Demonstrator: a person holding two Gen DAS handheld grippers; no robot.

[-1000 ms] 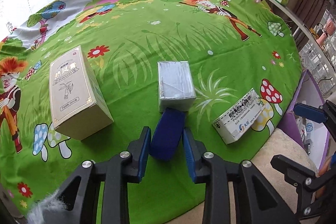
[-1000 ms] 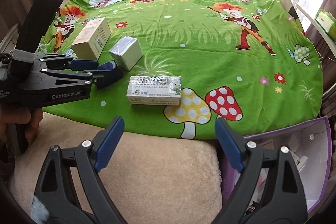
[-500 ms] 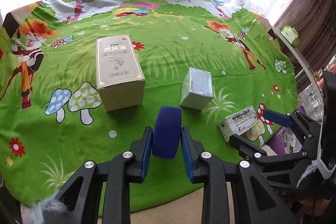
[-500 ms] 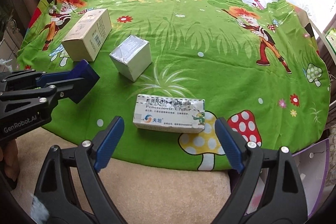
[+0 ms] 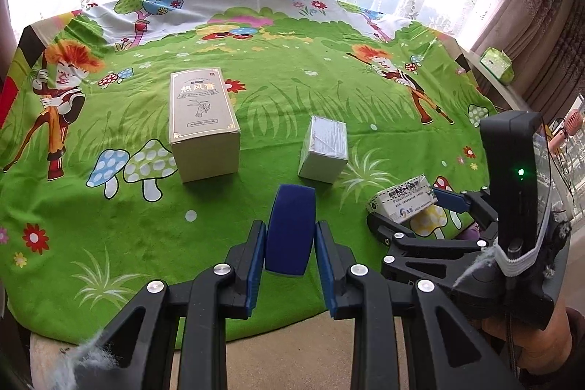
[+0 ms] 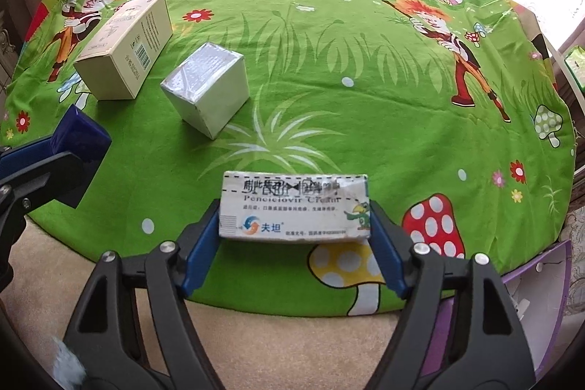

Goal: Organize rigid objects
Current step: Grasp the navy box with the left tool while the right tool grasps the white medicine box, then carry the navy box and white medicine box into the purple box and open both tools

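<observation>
Left gripper (image 5: 289, 240): jaws closed down on a blue box (image 5: 290, 229), one blue pad against each long side. The box stood on edge between the pads, its far end pointing out past the fingertips and over the near part of the cloth (image 5: 329, 97). In the right wrist view the same box (image 6: 78, 137) showed at the left edge, clamped in the black frame; whether it rested on the cloth or hung just above could not be told.

Right gripper (image 6: 294, 229): jaws partly open, spread to the width of a white cream box (image 6: 294, 207). The pads stood at its two short ends, touching or very nearly so; a firm hold could not be confirmed. The box lay flat near the front edge of the cloth, printed face up, just beside a red mushroom print and above a yellow one. From the left wrist view it (image 5: 402, 200) sat between the right gripper's fingers at the right.

Tan carton (image 5: 203, 123): lying flat on the cloth, left of centre, label up, well apart from both grippers.

Silver box (image 5: 323, 148): on the cloth between the carton and the cream box, near but touching neither.

Cloth: green, cartoon print, over a round table.
</observation>
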